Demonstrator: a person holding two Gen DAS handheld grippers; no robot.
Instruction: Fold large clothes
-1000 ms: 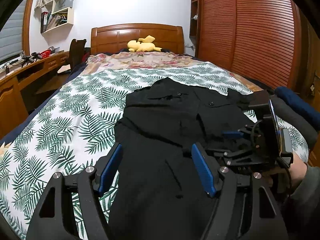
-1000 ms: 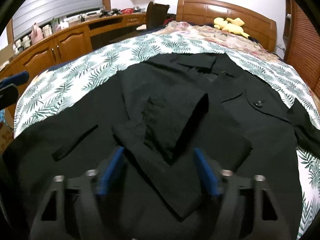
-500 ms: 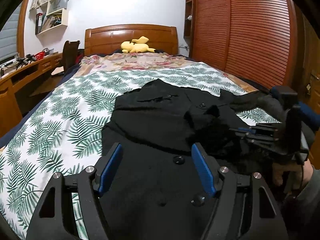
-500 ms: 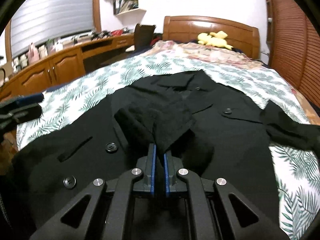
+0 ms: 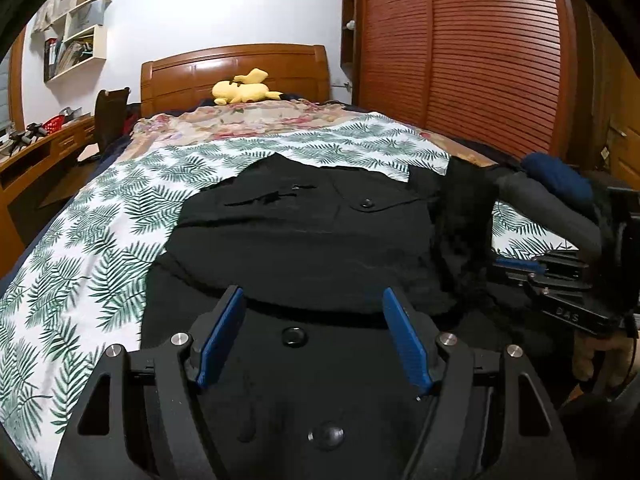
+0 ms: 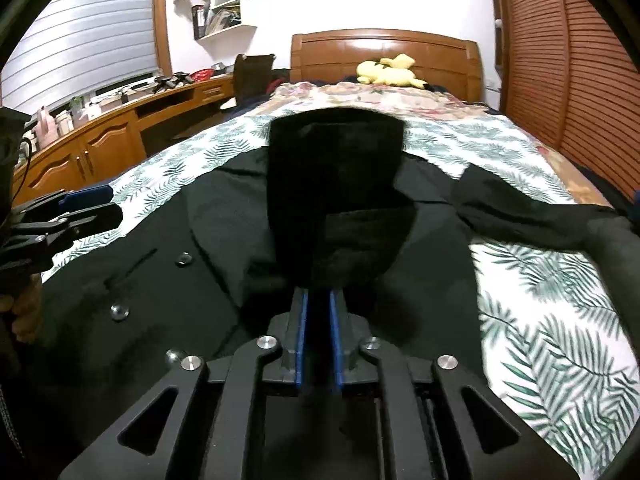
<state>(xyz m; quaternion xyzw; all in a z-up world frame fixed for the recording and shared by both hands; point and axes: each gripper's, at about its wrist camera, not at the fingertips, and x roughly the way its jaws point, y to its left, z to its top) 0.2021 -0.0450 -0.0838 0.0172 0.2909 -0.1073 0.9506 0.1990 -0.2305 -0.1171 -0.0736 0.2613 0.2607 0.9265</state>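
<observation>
A bed (image 5: 132, 248) fills most of both views, covered in a white bedspread with green fern leaves, with a floral blanket (image 5: 248, 120) further up by the wooden headboard (image 5: 236, 68). To the right there's a big reddish louvred wardrobe (image 5: 480, 56), and along the left wall a wooden desk (image 6: 108, 136) with cupboard doors and clutter on top.

The black coat (image 5: 304, 240) lies spread across the near half of the bed, front side up with its buttons showing, collar end pointing toward the headboard. One sleeve (image 6: 520, 208) trails off to the right over the fern print.

The right gripper (image 6: 318, 300) has a bunched fold of the coat's black fabric (image 6: 336, 184) between its blue pads and holds it up off the rest of the garment; the jaws are nearly together and just starting to ease apart, cloth still between them.

The left gripper (image 5: 310, 336) hovers over the coat's lower front with its jaws wide apart and nothing in them, a button (image 5: 294, 336) visible in the gap.

Small stuff: a yellow plush toy (image 5: 244, 88) sits against the headboard, and a wall shelf (image 6: 224, 4) hangs above the desk.
</observation>
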